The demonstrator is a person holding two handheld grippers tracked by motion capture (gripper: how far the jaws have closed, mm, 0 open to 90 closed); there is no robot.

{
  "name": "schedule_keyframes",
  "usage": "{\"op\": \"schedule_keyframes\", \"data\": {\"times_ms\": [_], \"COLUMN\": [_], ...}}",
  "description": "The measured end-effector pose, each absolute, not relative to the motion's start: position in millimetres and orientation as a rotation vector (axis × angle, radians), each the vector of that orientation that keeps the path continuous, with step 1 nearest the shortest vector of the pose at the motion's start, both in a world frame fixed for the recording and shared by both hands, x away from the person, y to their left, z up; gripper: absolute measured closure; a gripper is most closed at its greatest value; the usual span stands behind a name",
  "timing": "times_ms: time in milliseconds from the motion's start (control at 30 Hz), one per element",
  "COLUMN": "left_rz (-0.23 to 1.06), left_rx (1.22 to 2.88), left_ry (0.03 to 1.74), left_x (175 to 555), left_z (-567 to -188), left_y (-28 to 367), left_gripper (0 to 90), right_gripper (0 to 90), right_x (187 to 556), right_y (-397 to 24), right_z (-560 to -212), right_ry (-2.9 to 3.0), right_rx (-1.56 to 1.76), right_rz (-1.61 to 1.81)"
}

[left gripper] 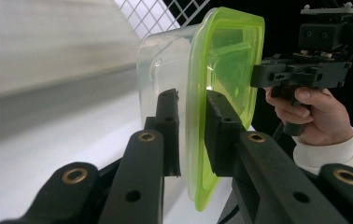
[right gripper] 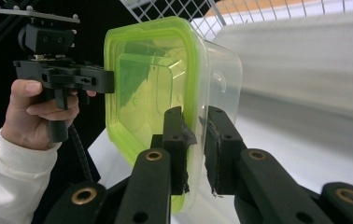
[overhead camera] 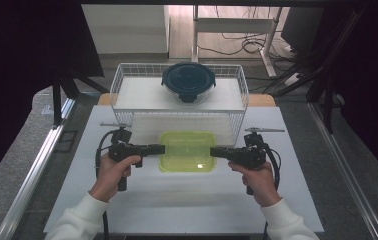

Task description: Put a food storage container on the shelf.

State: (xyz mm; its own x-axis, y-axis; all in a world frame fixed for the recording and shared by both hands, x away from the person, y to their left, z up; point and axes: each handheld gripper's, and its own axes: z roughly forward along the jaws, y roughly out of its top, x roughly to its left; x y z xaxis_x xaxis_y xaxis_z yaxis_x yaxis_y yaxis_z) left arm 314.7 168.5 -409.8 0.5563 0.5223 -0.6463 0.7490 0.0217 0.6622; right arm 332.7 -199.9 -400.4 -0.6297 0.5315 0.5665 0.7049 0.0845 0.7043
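Just before the wire basket, left gripper and right gripper clamp the green-lidded container.

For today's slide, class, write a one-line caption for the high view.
Left gripper and right gripper clamp opposite rims of a green-lidded clear container before a wire basket.

In the left gripper view, the lower corner of the green-lidded container hides behind the fingers, and the rack above it is cut by the top edge. The worktop there smears into blur. In the right gripper view, 1 sleeve runs off the left edge. From the high view, what lies inside the dark round container cannot be told.
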Motion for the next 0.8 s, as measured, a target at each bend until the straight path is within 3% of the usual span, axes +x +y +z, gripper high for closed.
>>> {"op": "schedule_keyframes", "data": {"times_ms": [800], "left_rz": [-0.135], "left_rx": [1.655], "left_ry": [1.025], "left_x": [330], "left_z": [-346], "left_y": [179], "left_gripper": [77.7], "right_gripper": [78.9], "right_x": [352], "right_y": [-189], "right_z": [-342], "right_ry": [-2.223], "right_rx": [-1.17], "right_rz": [-1.691]}}
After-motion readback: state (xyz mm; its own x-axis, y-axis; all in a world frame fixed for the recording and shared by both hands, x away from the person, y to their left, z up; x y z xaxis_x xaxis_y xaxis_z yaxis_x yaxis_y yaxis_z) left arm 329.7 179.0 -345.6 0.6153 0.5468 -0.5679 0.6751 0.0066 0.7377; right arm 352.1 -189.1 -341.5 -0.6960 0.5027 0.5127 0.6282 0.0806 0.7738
